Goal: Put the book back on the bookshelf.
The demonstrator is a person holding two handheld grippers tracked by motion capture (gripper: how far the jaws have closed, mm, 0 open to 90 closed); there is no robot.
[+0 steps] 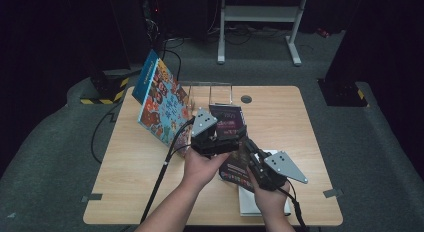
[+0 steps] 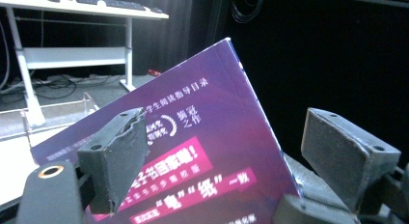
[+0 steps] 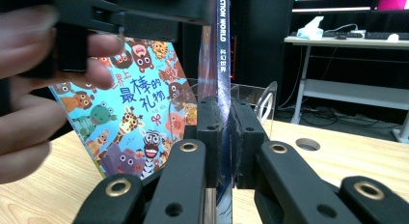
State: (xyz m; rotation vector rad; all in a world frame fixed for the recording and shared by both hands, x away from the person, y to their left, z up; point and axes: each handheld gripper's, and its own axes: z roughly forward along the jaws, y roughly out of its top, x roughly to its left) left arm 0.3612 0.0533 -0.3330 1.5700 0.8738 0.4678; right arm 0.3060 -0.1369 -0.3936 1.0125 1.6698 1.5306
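A purple magazine (image 1: 227, 119) is held up on edge over the middle of the table. My right gripper (image 1: 252, 159) is shut on its lower part, and in the right gripper view the two pads (image 3: 208, 127) press on either side of the spine (image 3: 223, 50). My left gripper (image 1: 225, 139) is at the magazine's upper left. Its jaws stand open in the left gripper view: one worn pad (image 2: 120, 151) is in front of the purple cover (image 2: 202, 137), the other is off past the cover's right edge, and neither presses on it.
A colourful children's book (image 1: 162, 99) leans upright at the table's back left, beside a clear acrylic rack (image 1: 212, 92). A white book (image 1: 247, 202) lies flat under my right hand. A cable hole (image 1: 246, 99) sits at the back. Desk frames stand beyond the wooden table (image 1: 285, 122).
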